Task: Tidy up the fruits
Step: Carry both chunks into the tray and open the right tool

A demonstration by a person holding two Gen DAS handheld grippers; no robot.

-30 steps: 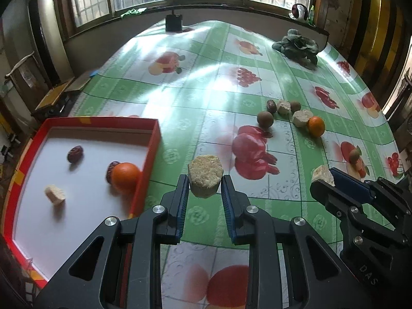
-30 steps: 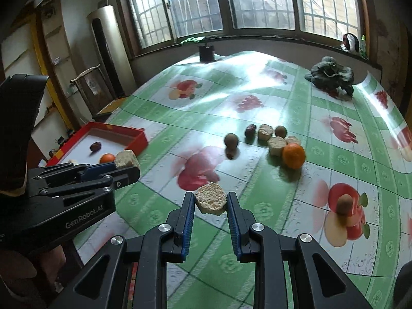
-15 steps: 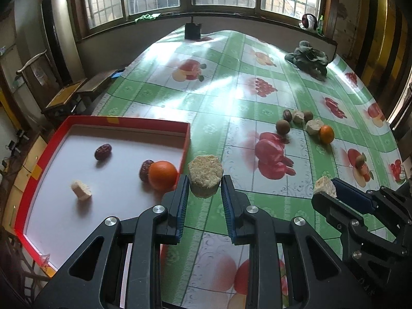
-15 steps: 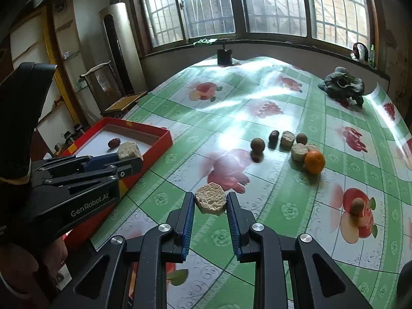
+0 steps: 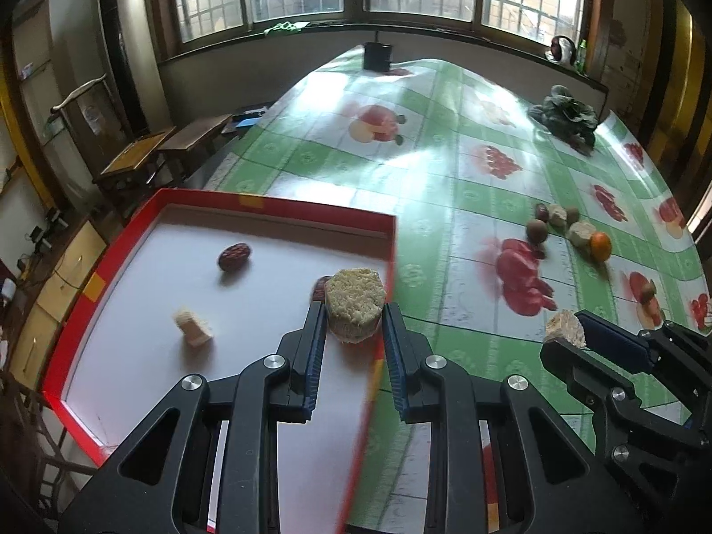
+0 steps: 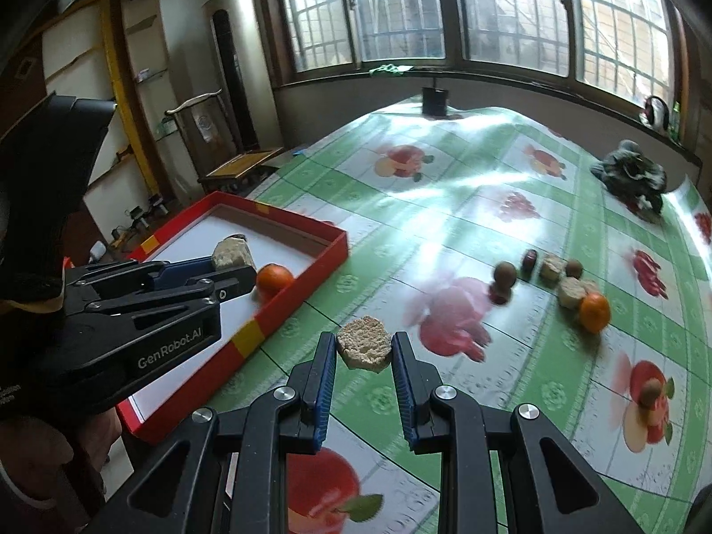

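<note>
The left gripper (image 5: 354, 327) pinches a pale, crumbly round cake (image 5: 354, 309) between its blue-lined fingers (image 5: 315, 347), holding it above the right-hand edge of the red tray (image 5: 276, 204), which sits at the near left of the table (image 5: 445, 169). On the tray's white floor lie a dark red date (image 5: 234, 257) towards the far side, a small pale chunk (image 5: 193, 331) nearer in, and another dark fruit (image 5: 318, 288) mostly hidden behind the held cake. From the right wrist view an orange (image 6: 274, 277) also rests in the tray, close against its right wall. The right gripper (image 6: 364, 356) likewise clamps a second crumbly cake (image 6: 364, 347) between its fingers (image 6: 324, 374), held in the air over the green-checked tablecloth, just right of the tray's near corner. Further off to the right on the table stands a loose cluster: a brown round fruit (image 6: 504, 273), a dark date (image 6: 529, 260), two pale chunks (image 6: 551, 267), a small brown fruit (image 6: 574, 268) and a second orange (image 6: 594, 309), all touching or nearly so. Apart from them, nearer and to the right, a lone brown fruit (image 6: 651, 391) sits on a printed apple. At the far right edge lies a dark green leafy bundle (image 6: 632, 169), and a black box (image 6: 434, 100) stands at the table's far end under the windows.
</note>
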